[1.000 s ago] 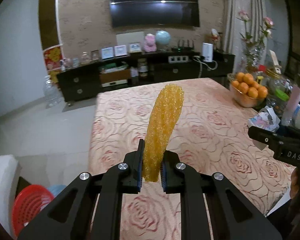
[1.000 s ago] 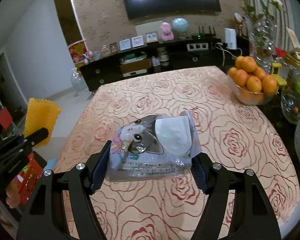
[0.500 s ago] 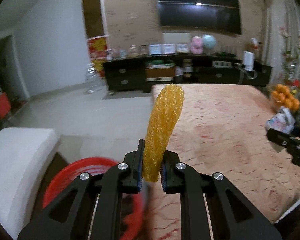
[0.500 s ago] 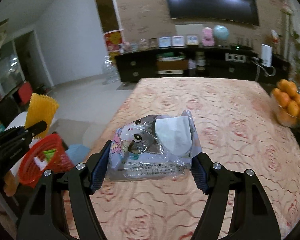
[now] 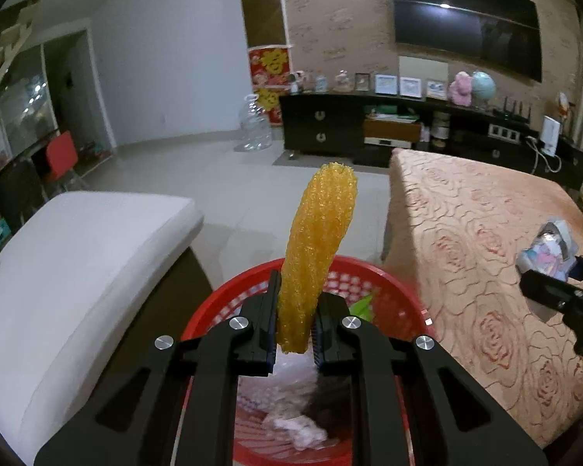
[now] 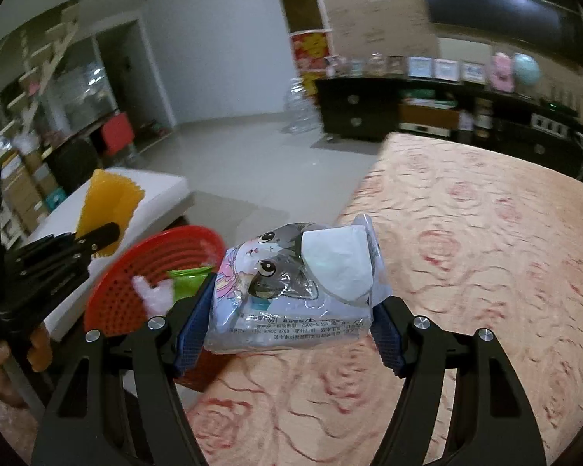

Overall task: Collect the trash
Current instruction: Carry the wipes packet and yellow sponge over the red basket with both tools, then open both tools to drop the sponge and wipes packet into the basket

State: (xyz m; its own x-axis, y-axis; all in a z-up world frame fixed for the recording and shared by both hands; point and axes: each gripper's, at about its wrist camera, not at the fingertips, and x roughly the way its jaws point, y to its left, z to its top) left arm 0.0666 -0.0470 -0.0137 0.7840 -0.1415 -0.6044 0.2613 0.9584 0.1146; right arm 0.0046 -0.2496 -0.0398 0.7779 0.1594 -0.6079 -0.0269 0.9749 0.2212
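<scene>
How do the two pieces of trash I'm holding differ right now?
The yellow foam net is a slim mesh sleeve standing up from the left claw; the tissue pack is a wide, glossy, cat-printed packet lying across the right claw. The net hangs over the red basket; the pack sits above the table edge. Both are gripped.

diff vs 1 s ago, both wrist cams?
Both views swung off the table toward the red basket. The left gripper now hangs over it; the right gripper sits beside it, above the table edge. Unchanged: left clamps the yellow foam net, right clamps the tissue pack.
</scene>
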